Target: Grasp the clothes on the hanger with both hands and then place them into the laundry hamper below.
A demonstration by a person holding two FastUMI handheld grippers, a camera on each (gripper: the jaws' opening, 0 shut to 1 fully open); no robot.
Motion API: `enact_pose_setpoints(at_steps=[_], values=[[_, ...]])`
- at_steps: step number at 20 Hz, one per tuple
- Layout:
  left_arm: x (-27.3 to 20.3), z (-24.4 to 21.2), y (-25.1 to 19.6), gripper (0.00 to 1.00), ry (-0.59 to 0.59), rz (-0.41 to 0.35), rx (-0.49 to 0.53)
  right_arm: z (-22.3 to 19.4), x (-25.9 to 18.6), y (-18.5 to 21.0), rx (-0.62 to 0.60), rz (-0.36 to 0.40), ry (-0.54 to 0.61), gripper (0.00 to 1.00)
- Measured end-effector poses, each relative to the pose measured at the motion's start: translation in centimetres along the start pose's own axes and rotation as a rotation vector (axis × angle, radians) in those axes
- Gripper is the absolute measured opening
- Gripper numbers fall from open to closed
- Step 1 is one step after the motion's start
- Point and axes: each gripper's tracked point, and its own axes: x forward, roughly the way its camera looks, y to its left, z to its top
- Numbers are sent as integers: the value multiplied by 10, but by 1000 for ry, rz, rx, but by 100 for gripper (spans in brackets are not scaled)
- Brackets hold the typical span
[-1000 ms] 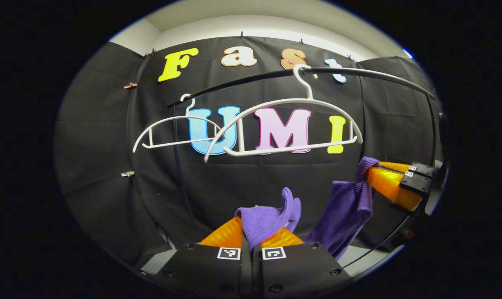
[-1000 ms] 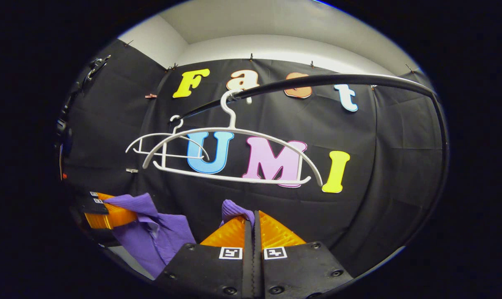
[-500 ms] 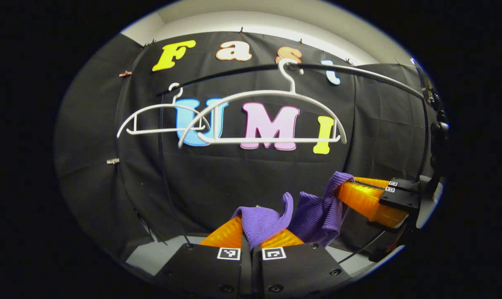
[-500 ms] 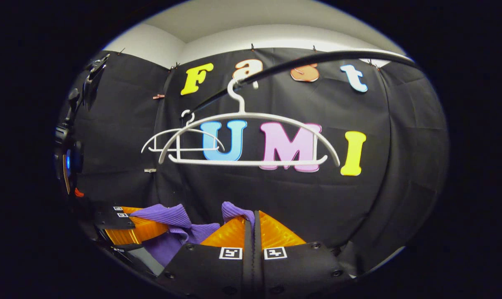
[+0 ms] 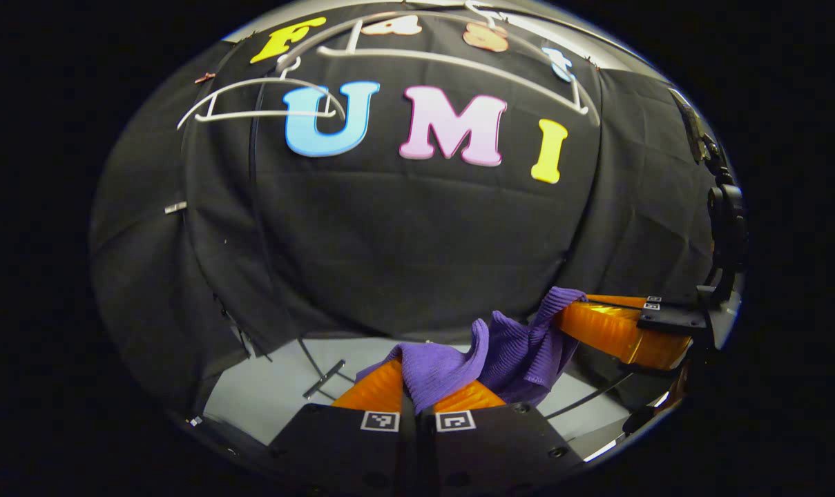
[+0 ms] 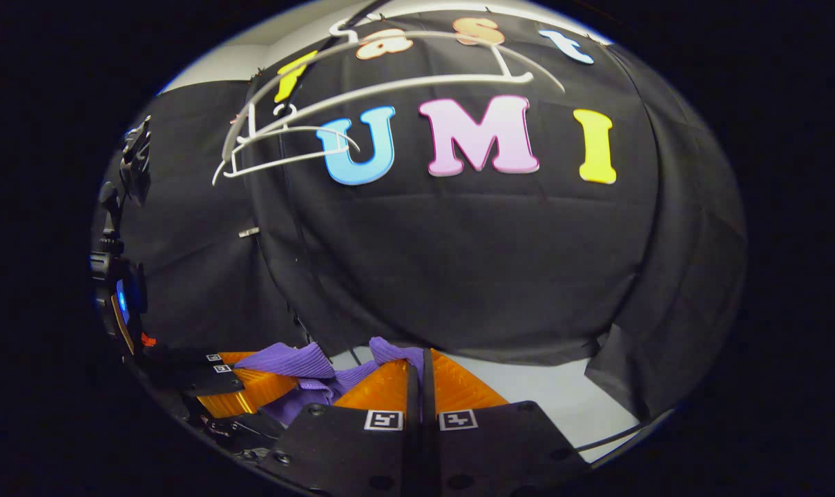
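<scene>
The clothes [image 5: 458, 362], a purple ribbed knit, soft and crumpled, hang bunched between the two grippers. The left gripper [image 5: 417, 393] has its fingers pressed together on one fold; the right gripper [image 6: 420, 369] is likewise closed on another fold [image 6: 389, 348], and also shows beside the knit [image 5: 576, 321]. Above the clothes hang two thin white curved hangers [image 5: 452, 62] [image 6: 286, 148]. Below the clothes lies pale grey floor [image 5: 272, 386].
</scene>
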Motion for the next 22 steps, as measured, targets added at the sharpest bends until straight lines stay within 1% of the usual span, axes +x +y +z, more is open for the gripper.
enact_pose_setpoints(at_steps=[2,4,7,10,13,14,15,16,18,19,20,21,22], values=[[15,-36,4,5,59,29,-21,-37,17,-15,1,-26,91,4],[27,-67,15,5,119,67,-44,-64,29,-28,-7,-49,161,5],[36,-103,17,5,192,91,-51,-101,38,-36,-52,-52,250,5],[44,-124,11,5,239,94,-11,-130,41,-43,-89,-62,318,5],[47,-135,5,5,258,111,51,-150,41,-45,-108,-62,374,6],[43,-138,3,6,259,103,65,-150,42,-45,-104,-58,379,7],[40,-139,-3,9,269,86,73,-154,40,-47,-98,-62,375,18],[37,-139,-6,13,265,67,87,-149,36,-45,-92,-57,363,39],[31,-125,-11,56,237,48,112,-145,34,-43,-100,-43,350,80],[30,-119,-10,78,226,49,114,-143,30,-44,-114,-49,346,100],[33,-121,-8,99,217,46,109,-142,24,-47,-126,-58,340,100],[28,-117,-8,97,212,42,101,-139,19,-48,-125,-64,331,100],[22,-116,-8,97,210,37,90,-136,13,-48,-116,-72,320,100]])
